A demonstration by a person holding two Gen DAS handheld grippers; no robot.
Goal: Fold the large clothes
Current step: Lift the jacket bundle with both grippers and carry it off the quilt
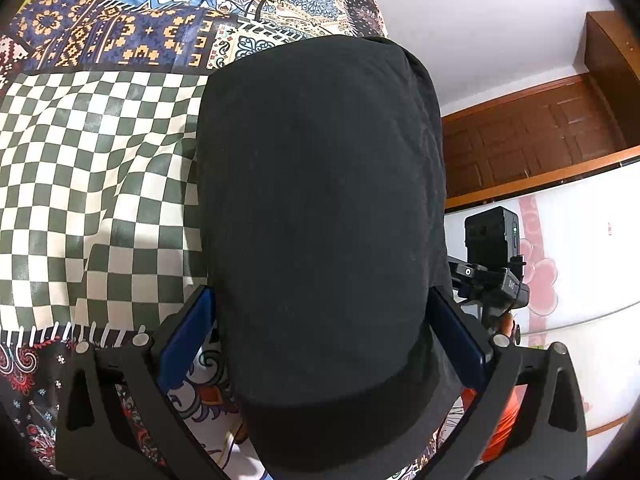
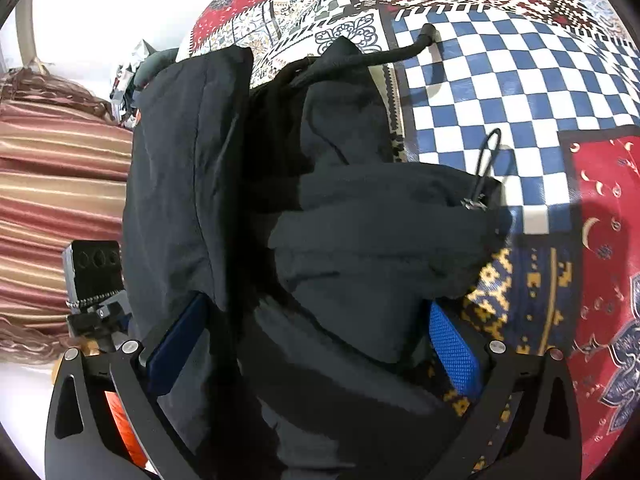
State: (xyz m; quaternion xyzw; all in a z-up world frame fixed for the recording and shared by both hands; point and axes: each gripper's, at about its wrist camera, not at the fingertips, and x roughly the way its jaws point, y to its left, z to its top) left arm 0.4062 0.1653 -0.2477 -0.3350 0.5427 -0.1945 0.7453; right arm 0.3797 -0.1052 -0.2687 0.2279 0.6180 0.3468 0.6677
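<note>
black garment [image 1: 320,216] hides gap between both grippers' pads.

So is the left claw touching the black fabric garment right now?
Touching. The left wrist view shows the black fabric garment filling the left claw, pressed against both blue pads.

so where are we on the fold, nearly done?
Late stage, probably. Done: the black garment is already a compact bundle on the patchwork cover. In hand: left gripper and right gripper each straddle the bundle, pads at its sides. Left: the right side looks bunched, drawcord trailing loose; tidy and let go.
</note>
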